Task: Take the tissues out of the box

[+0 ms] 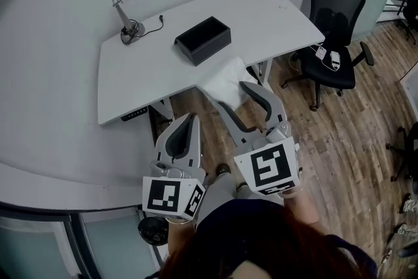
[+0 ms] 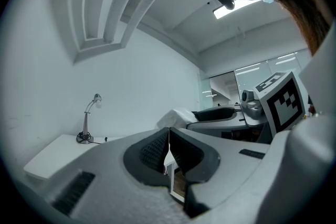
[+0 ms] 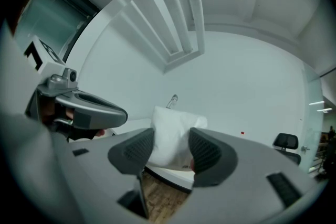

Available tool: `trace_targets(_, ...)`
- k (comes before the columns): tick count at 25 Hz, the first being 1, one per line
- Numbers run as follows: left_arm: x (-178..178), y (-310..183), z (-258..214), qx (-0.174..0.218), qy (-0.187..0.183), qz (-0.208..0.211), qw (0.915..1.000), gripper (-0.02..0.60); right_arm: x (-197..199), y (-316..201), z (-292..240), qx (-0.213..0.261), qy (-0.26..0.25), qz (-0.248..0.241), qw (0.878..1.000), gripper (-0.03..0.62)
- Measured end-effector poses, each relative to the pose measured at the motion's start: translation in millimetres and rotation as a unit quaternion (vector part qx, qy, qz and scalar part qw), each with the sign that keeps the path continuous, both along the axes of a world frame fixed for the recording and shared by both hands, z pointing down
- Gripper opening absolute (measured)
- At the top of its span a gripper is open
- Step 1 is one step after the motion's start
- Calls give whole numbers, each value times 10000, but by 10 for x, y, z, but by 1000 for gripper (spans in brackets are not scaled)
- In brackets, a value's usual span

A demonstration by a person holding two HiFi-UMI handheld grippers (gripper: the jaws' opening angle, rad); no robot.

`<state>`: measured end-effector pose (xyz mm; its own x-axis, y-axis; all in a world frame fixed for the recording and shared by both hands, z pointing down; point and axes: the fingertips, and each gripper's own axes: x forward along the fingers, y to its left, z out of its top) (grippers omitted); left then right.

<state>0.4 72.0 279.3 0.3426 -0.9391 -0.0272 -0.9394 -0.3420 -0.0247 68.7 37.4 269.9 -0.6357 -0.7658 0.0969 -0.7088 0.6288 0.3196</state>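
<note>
Right gripper [image 3: 170,150] jaws clamped on white tissue pack [image 3: 173,131], at near edge of desk [image 1: 150,78]. Left gripper [image 2: 169,150] jaws together, empty. Black box [image 1: 204,40] sits open on desk.

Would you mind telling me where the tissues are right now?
In the head view the tissues are near centre frame, between the right gripper jaws, at the desk front edge, just nearer than the black box.

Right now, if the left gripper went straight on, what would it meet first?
Probably the desk's front edge, close ahead of the shut left gripper; the box sits farther along that line. Its height against the desktop is hard to judge.
</note>
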Motion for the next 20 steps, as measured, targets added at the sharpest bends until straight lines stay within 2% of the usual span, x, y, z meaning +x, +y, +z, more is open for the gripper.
trace_targets(20, -47, -47, -27, 17, -49, 6, 10000, 26, -41, -41, 2, -9, -54, 1, 10000, 225)
